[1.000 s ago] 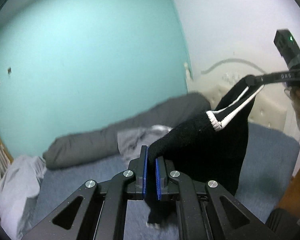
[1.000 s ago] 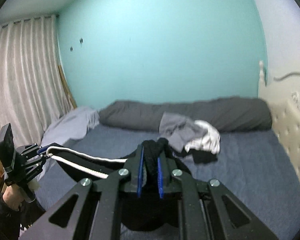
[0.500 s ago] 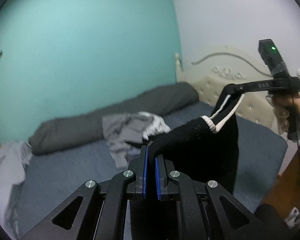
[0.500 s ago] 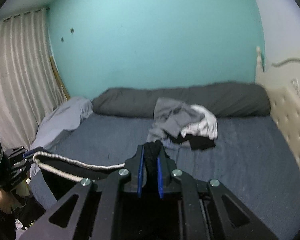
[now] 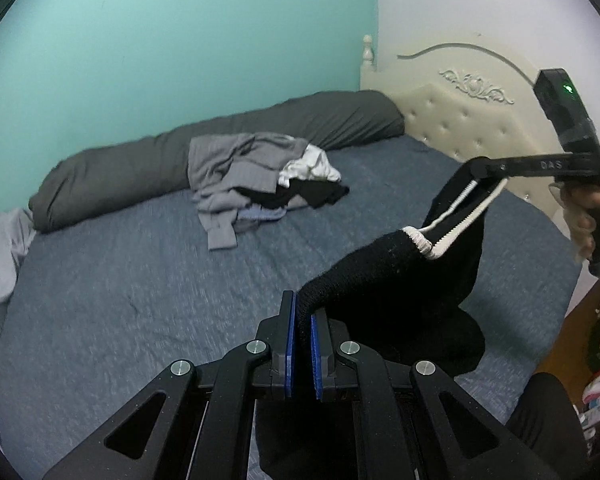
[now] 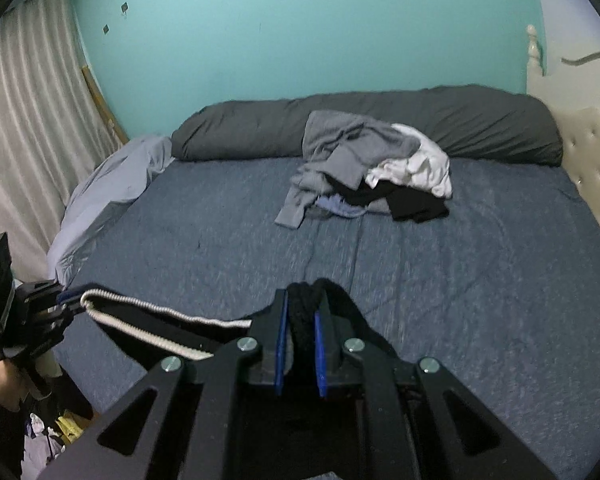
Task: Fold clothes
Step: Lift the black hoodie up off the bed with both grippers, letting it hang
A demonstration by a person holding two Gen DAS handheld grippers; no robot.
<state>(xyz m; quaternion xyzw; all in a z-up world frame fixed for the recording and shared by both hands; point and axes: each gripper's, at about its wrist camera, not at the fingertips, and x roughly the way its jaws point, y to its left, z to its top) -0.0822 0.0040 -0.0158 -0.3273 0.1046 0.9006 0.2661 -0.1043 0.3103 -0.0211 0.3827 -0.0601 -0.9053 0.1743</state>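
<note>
A black knit garment [image 5: 380, 272] with white ribbed trim [image 5: 452, 224] hangs stretched between my two grippers above the blue bed [image 5: 120, 280]. My left gripper [image 5: 302, 312] is shut on one edge of it, low in the left wrist view. My right gripper [image 5: 476, 170], held by a hand at the upper right, is shut on the trimmed edge. The garment's lower part sags down to the mattress. In the right wrist view, the right gripper [image 6: 300, 312] pinches bunched black fabric [image 6: 304, 300]. There the trim [image 6: 160, 312] runs left to the left gripper [image 6: 68, 298].
A heap of grey, white and black clothes [image 5: 260, 176] lies mid-bed in front of a long grey bolster [image 5: 140, 168]. A cream tufted headboard [image 5: 460, 120] stands on the right. A pale blue sheet [image 6: 112, 176] and a curtain [image 6: 20, 120] are on the left.
Both grippers have come down toward the bed with the garment still stretched between them. The views now tilt further down, and the garment's bottom reaches the mattress.
</note>
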